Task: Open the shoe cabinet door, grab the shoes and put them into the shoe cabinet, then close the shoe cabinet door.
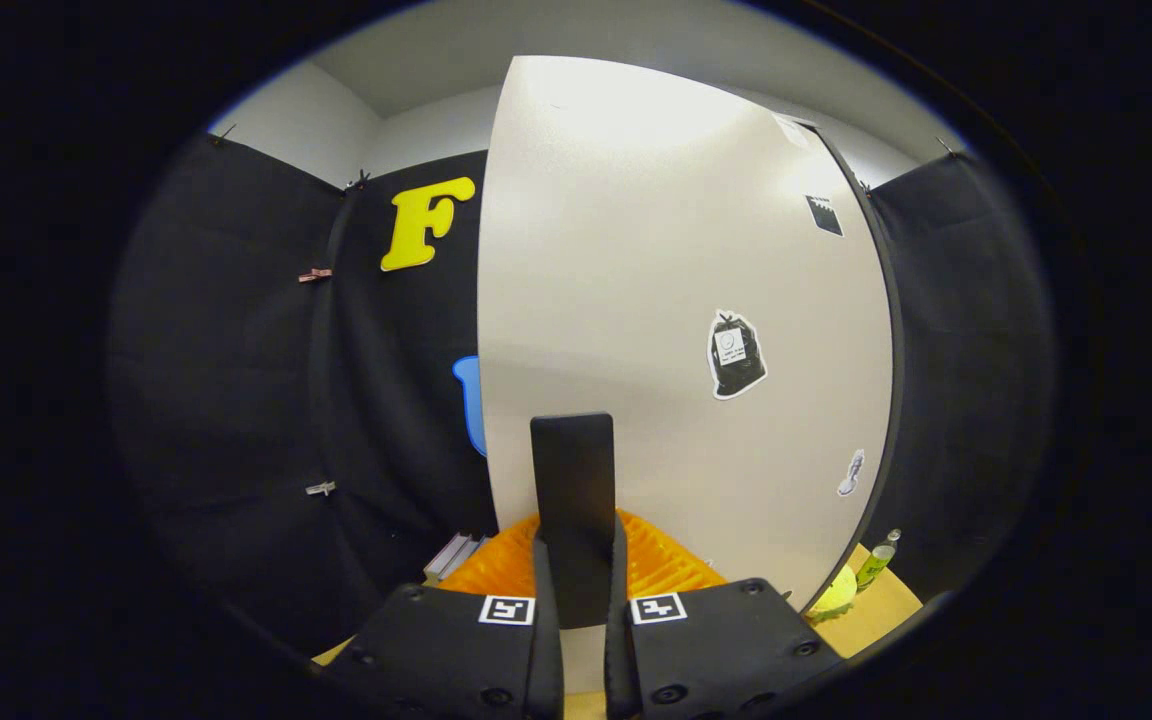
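On the left hangs the booth's black cloth wall [266,400], with small clips pinned to it and pale room wall above. Low down beside the cloth, a stack of flat grey-white items [453,556] lies next to an orange ribbed object [661,565], which sits just ahead of the gripper's fingers and is partly hidden behind them. The gripper [577,620] has its two fingers drawn in close, with a narrow gap between them, and both press on the sides of a dark upright handle [573,500] that rises between them. That handle belongs to the shoe cabinet door [656,260], a broad pale panel standing directly ahead of the fingers and reaching well above them. The door carries a sticker of a dark bag [736,353] near its middle, a small sticker [850,472] lower toward its dark right edge, and a dark square mark [824,215] higher up. Past that edge, on a tan surface [881,605], stand a yellow-green round thing [836,592] and a small green bottle [878,560].
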The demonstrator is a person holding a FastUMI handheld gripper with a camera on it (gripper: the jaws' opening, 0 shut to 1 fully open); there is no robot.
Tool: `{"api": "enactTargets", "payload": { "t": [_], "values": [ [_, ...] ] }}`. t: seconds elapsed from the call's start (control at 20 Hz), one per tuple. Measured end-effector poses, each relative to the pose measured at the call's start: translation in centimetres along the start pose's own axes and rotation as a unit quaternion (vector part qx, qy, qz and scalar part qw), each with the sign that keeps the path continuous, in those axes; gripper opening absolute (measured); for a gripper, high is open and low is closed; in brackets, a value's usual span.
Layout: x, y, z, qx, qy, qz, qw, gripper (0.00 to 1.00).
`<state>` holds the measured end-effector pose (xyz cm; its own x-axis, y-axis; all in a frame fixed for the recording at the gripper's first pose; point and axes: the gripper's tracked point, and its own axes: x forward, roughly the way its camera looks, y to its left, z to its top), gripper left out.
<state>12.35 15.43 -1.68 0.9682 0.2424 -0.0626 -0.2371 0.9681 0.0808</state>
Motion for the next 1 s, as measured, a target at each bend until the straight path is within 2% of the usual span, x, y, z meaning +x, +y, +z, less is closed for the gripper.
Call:
{"api": "enactTargets", "payload": {
  "t": [0.2, 0.5, 0.65, 1.0],
  "values": [
    [-4.3, -1.8, 0.2, 0.011, 0.003, 0.02, 1.0, 0.2],
    [-9.9, -5.9, 0.7, 0.018, 0.006, 0.028, 0.999, 0.2],
    [-11.7, -7.9, 0.9, 0.017, 0.008, 0.02, 1.0, 0.2],
    [-14.6, -12.6, 1.3, 0.029, 0.008, -0.027, 0.999, 0.19]
  ]
}}
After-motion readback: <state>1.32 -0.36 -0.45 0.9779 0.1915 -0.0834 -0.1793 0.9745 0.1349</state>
